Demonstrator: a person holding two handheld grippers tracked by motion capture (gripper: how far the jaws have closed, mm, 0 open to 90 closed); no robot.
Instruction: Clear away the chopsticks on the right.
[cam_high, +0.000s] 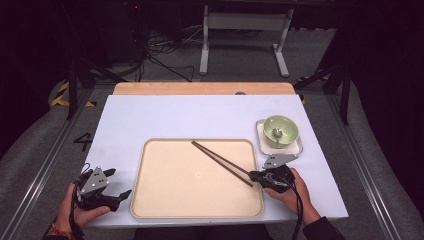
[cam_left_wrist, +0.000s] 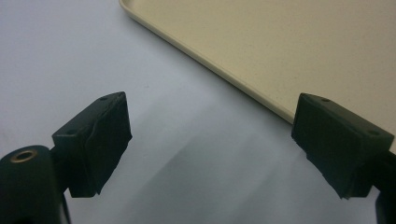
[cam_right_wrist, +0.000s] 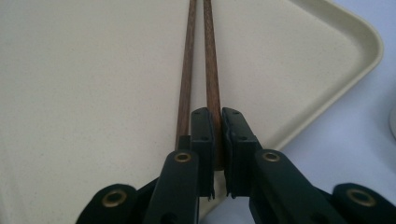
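The fingers (cam_right_wrist: 205, 135) of the right gripper (cam_right_wrist: 218, 140) are clenched on the near end of one brown wooden chopstick (cam_right_wrist: 211, 70); the second chopstick (cam_right_wrist: 186, 79) lies just beside it, against the outer face of one finger rather than between the two. Both chopsticks (cam_high: 222, 163) run diagonally across the beige tray (cam_high: 170, 200), their far tips near the tray's far edge. The right gripper (cam_high: 260, 176) sits at the tray's right rim, in the person's right hand (cam_high: 287, 192). The left gripper (cam_high: 117, 195) rests on the white desk (cam_high: 150, 115) at the tray's near left corner, its fingers (cam_left_wrist: 100, 140) released and apart with nothing between them. A green bowl (cam_high: 281, 131) stands on a small white dish (cam_high: 260, 135) to the right of the tray.
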